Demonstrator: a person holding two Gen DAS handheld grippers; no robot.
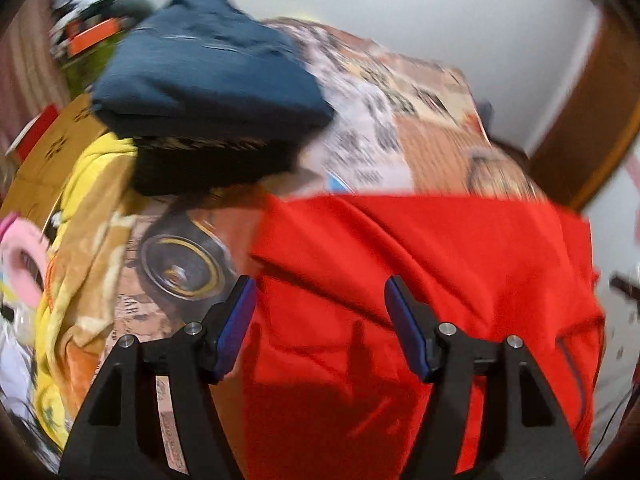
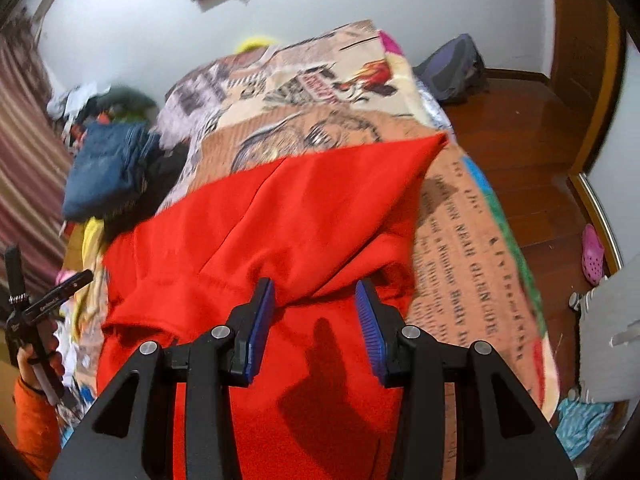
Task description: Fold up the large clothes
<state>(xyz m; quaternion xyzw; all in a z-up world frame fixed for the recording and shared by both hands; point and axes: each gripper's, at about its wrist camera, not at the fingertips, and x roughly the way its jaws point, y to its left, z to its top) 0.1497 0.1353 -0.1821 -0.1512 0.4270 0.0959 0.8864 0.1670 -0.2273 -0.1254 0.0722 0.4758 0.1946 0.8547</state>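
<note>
Left tongs wide open, empty | right tongs open, empty | red garment spread beneath both

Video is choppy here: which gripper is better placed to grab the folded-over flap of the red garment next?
Probably right. The right gripper is open directly at the flap edge of the red garment. The left gripper, also open, faces flat cloth.

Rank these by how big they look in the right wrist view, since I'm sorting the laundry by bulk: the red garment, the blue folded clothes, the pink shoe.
1. red garment, by far the largest, though it lies nearest the camera.
2. blue folded clothes, farther off on the bed.
3. pink shoe, smallest, on the floor.
</note>
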